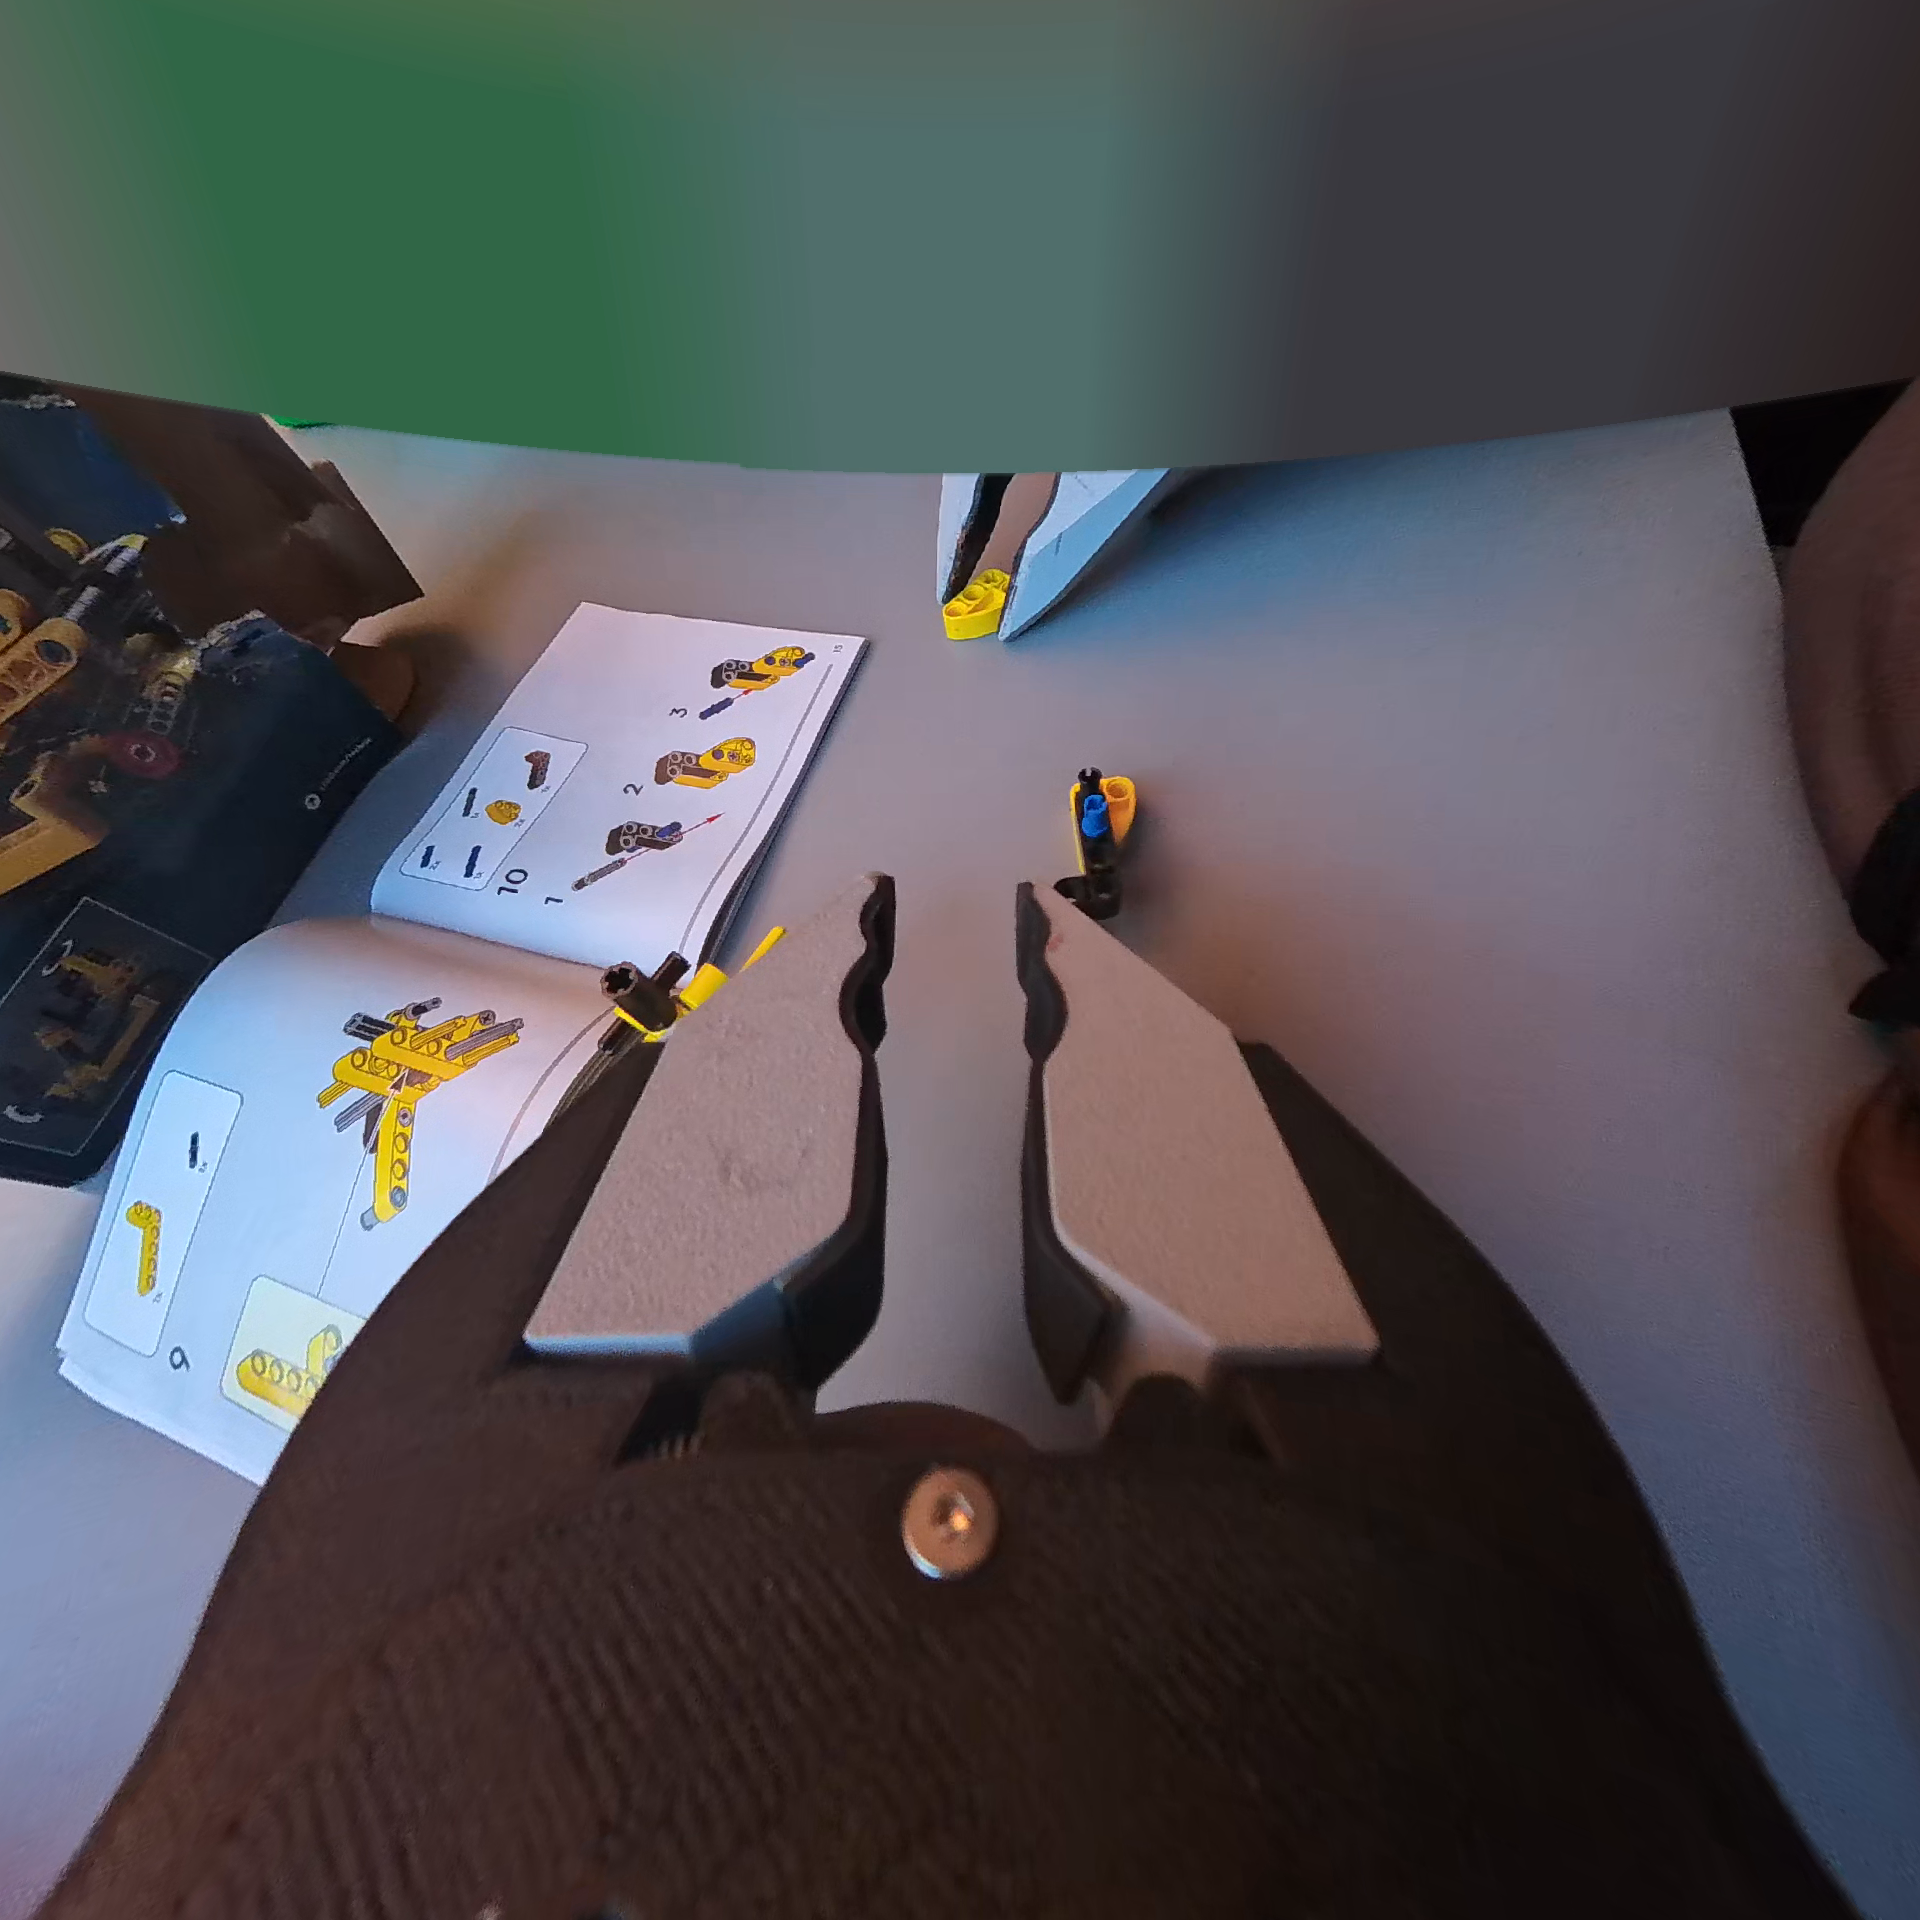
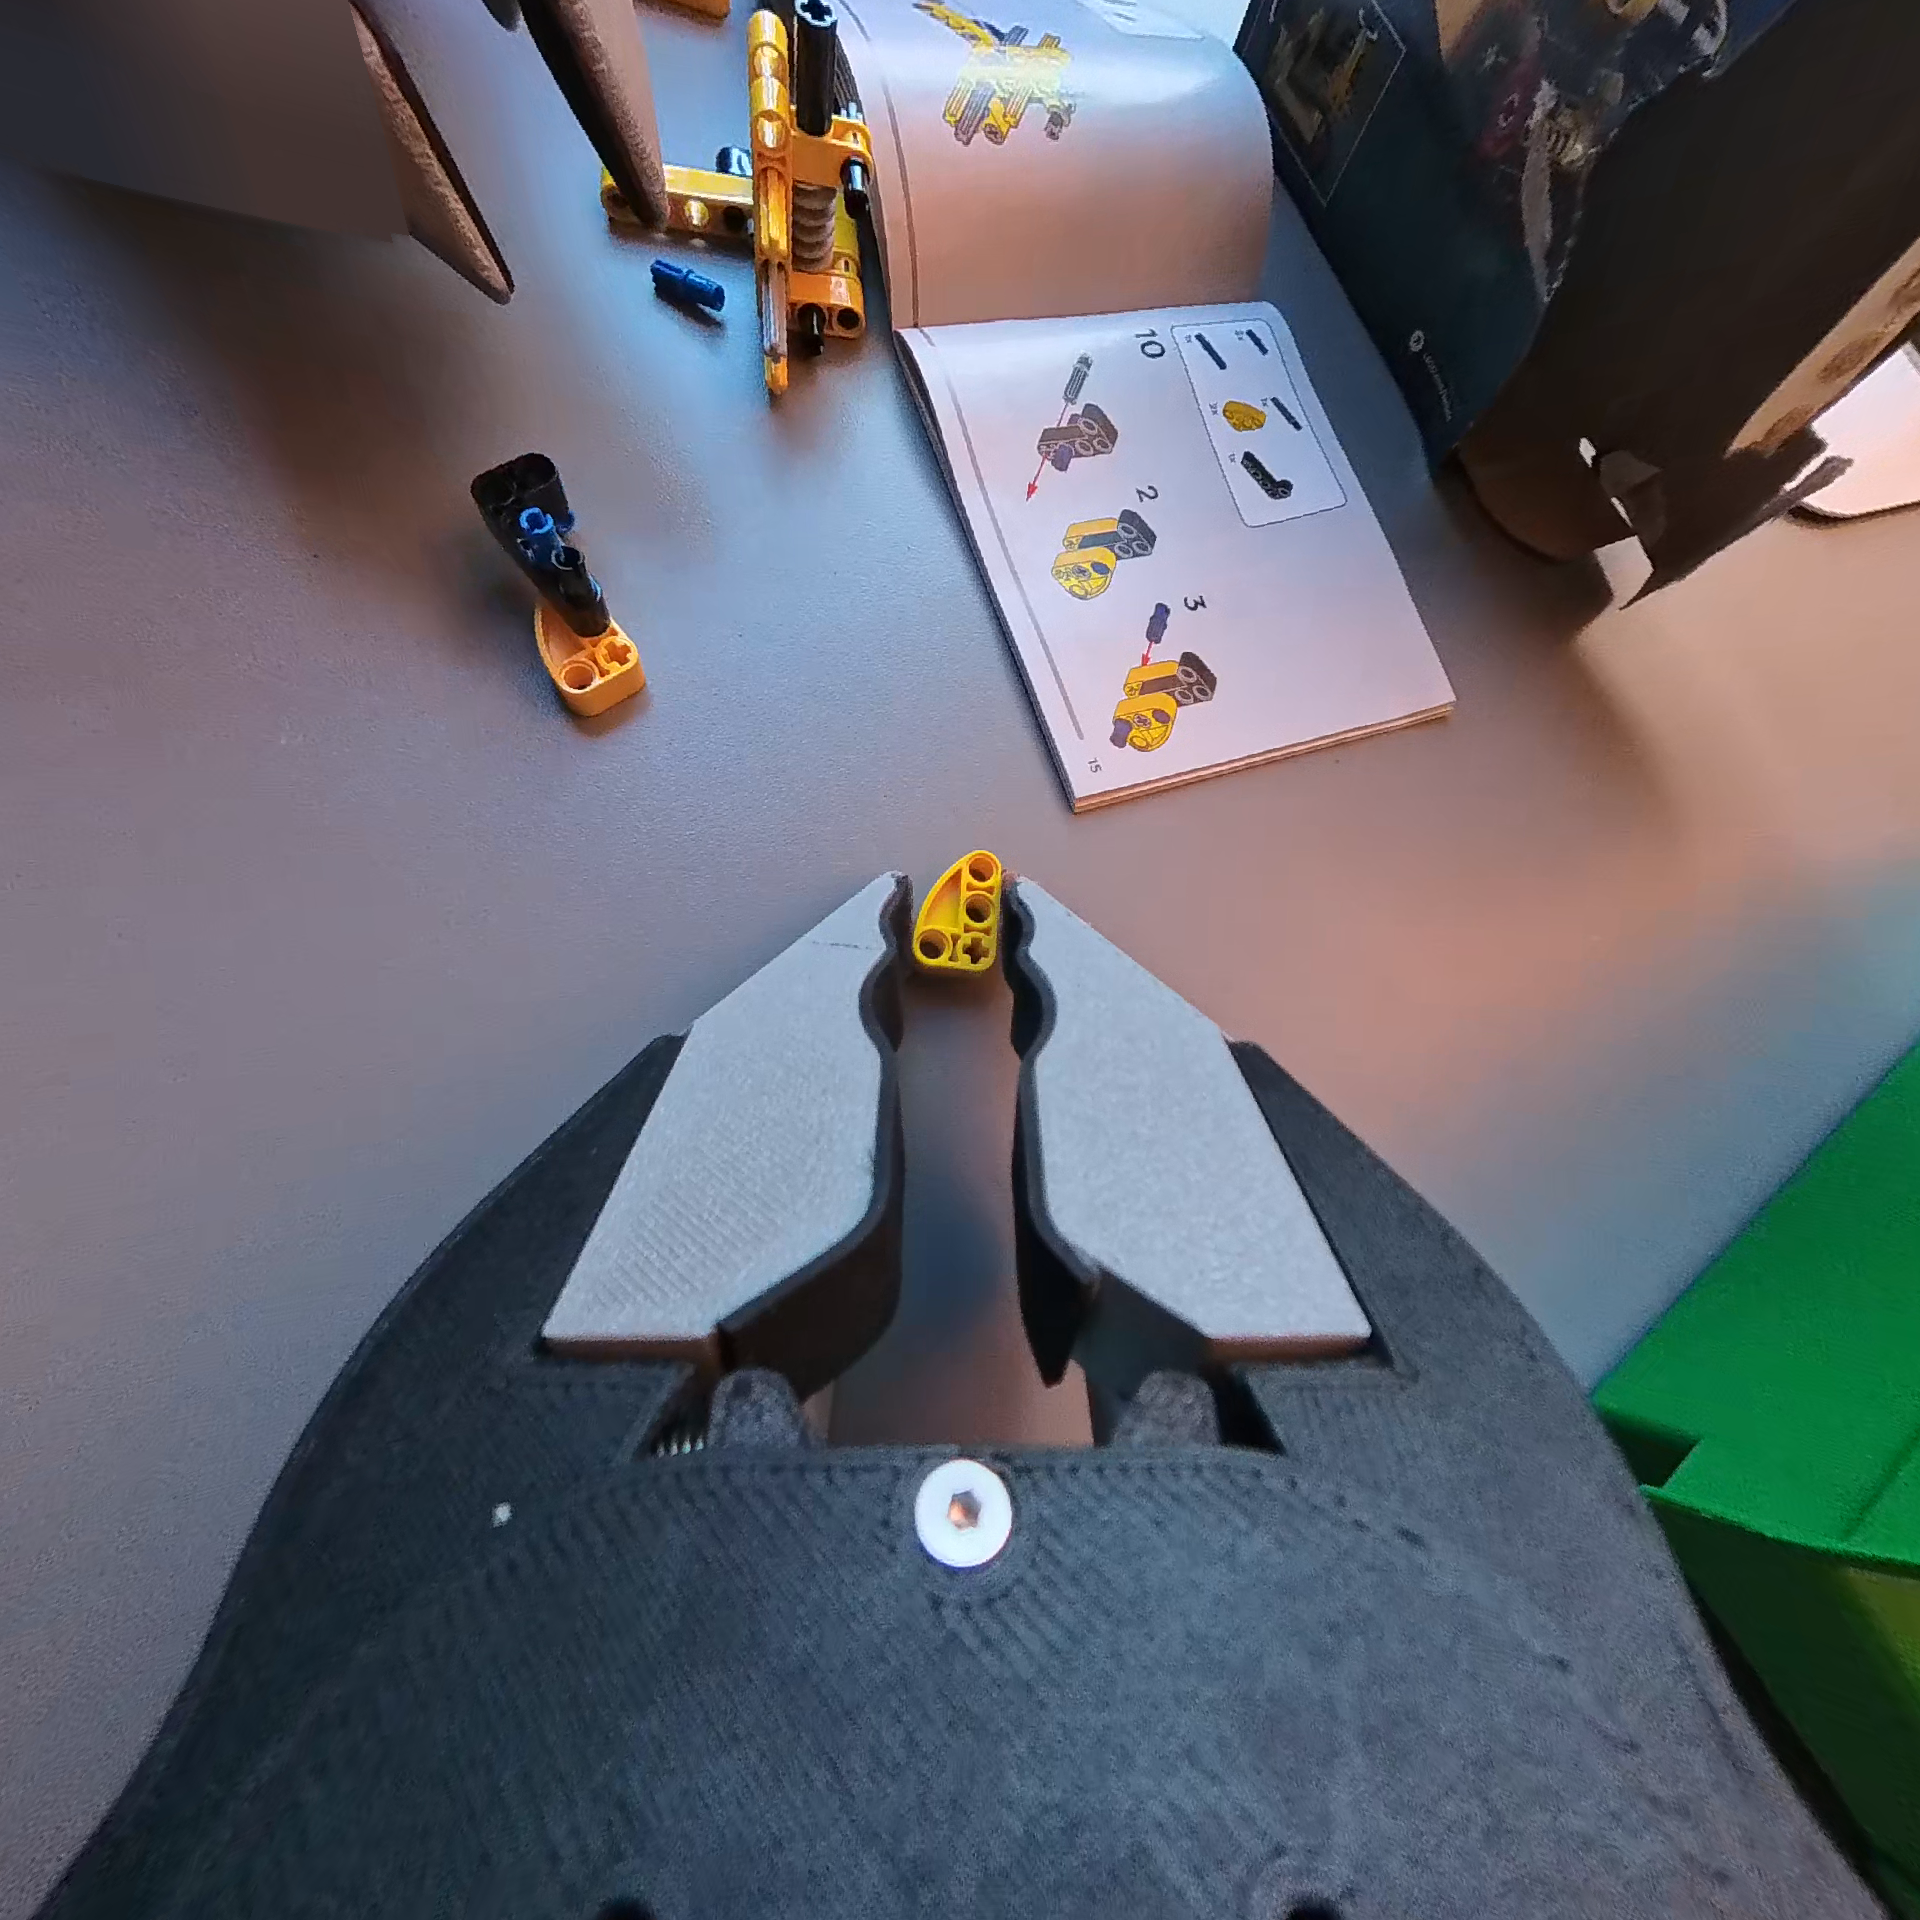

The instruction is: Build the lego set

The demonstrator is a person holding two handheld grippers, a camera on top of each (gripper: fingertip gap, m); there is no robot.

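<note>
My right gripper [image 2: 956, 891] is shut on a small yellow quarter-round Technic piece [image 2: 961, 914], low over the grey table [image 2: 312, 935]. It also shows far off in the left wrist view [image 1: 1000, 613] with the yellow piece [image 1: 977, 605]. My left gripper [image 1: 954, 902] is open and empty. A small black, blue and yellow sub-assembly [image 1: 1099, 831] stands just beyond its right fingertip; it also shows in the right wrist view [image 2: 566, 592]. A larger yellow and black assembly [image 2: 800, 187] lies by the booklet, partly hidden behind my left finger [image 1: 665, 997].
An open instruction booklet [image 2: 1195, 571] [image 1: 623, 779] lies on the table. A dark set box [image 2: 1558, 208] [image 1: 104, 779] stands beyond it. A loose blue pin [image 2: 686, 283] lies near the large assembly. A green box [image 2: 1787, 1403] is at the right edge.
</note>
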